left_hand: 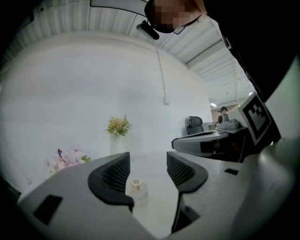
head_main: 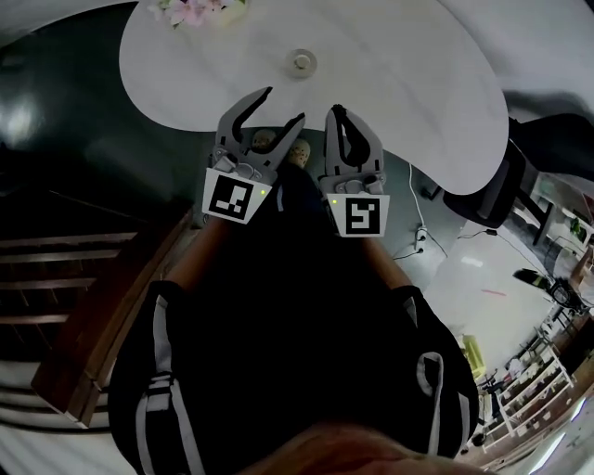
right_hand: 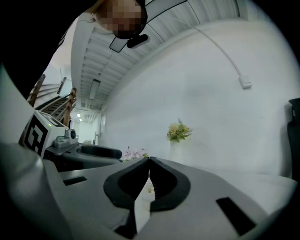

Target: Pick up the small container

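Observation:
The small container (head_main: pixel 300 62), a clear little jar with a pale lid, stands on the white table (head_main: pixel 399 65), well ahead of both grippers. My left gripper (head_main: pixel 286 104) hovers at the table's near edge, open, with nothing between its fingers. In the left gripper view the small container (left_hand: pixel 136 186) shows low in the gap of the left gripper (left_hand: pixel 147 171), some way off. My right gripper (head_main: pixel 336 109) is beside it, shut and empty. In the right gripper view the right gripper (right_hand: pixel 149 160) has its tips meeting, and the small container (right_hand: pixel 150 189) peeks through the slit below.
Pink flowers (head_main: pixel 195 11) lie at the table's far left edge. A vase of yellow flowers (left_hand: pixel 118 126) stands by the white wall. Wooden stairs (head_main: pixel 83 306) are at the left, a dark chair (head_main: pixel 501 186) at the right, and the person's feet (head_main: pixel 283 148) below the table edge.

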